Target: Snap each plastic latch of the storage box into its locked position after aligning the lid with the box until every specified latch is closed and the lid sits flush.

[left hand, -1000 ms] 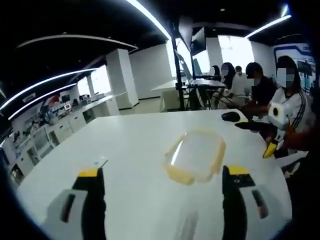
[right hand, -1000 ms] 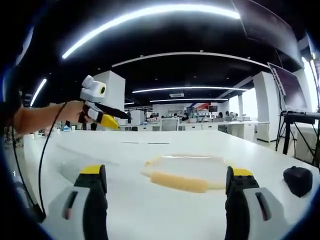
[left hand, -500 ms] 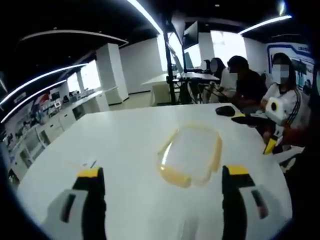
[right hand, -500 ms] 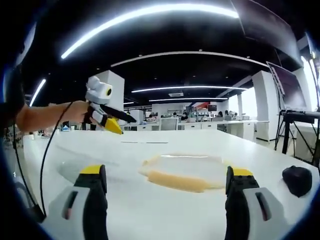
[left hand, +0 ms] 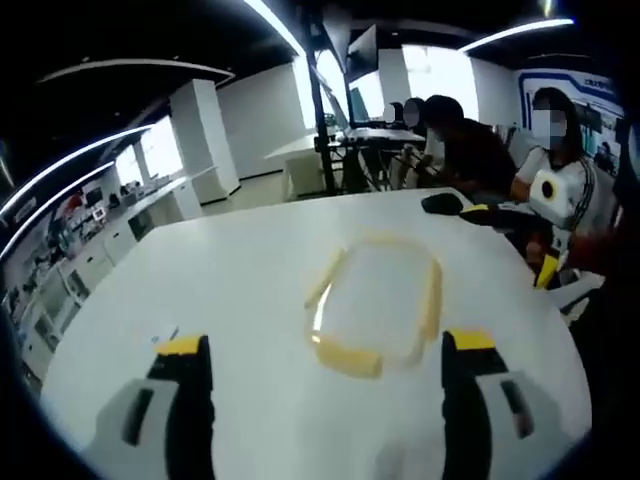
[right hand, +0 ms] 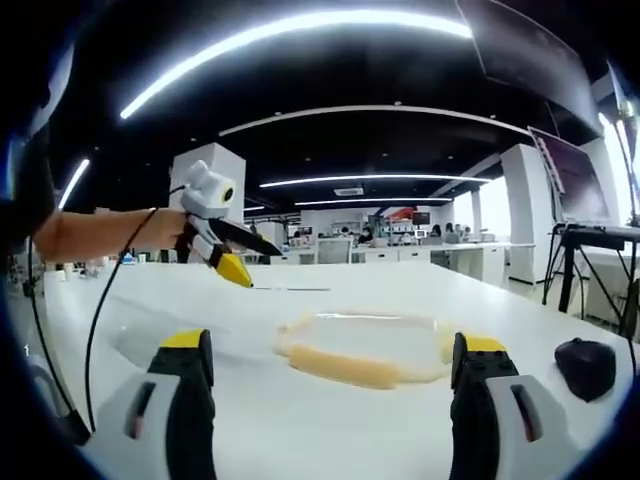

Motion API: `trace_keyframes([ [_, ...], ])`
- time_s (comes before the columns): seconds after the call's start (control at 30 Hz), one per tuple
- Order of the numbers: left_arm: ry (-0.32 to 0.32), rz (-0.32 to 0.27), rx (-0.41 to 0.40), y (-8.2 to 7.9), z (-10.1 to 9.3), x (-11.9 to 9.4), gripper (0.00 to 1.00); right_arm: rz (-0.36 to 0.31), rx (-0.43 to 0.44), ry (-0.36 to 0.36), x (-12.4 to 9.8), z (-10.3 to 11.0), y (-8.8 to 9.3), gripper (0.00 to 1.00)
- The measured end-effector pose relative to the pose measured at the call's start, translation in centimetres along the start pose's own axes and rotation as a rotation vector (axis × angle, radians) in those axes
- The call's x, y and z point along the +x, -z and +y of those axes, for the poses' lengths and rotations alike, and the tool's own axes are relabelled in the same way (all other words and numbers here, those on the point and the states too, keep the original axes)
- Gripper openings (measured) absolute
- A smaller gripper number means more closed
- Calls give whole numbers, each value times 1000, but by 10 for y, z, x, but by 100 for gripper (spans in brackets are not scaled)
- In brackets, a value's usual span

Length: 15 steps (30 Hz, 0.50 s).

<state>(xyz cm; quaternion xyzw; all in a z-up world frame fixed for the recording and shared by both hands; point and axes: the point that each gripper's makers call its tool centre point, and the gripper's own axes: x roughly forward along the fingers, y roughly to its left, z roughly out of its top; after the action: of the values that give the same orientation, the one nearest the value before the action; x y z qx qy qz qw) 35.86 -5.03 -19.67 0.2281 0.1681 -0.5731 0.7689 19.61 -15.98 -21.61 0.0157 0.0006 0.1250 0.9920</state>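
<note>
A bright open office surrounds a broad white worktop (left hand: 230, 290). The left claw (left hand: 325, 355) hangs with jaws apart and empty; the right claw (right hand: 330, 350) likewise, above the worktop. Ahead of both lies the storage box (left hand: 375, 312) (clear, with yellow latches), untouched, a dark mouse (right hand: 585, 367) well off to its side. Judging by this, the approach is under way; next, each claw must descend onto a latch.
</note>
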Motion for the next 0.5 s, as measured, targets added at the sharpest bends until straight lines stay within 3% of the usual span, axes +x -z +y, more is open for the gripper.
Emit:
trace_keyframes([
  [0.27,29,20,41,-8,0,11,96,3,6,10,0,-9,-4,100],
  [0.5,62,69,79,-3,1,20,96,-1,5,19,1,-16,-8,100],
])
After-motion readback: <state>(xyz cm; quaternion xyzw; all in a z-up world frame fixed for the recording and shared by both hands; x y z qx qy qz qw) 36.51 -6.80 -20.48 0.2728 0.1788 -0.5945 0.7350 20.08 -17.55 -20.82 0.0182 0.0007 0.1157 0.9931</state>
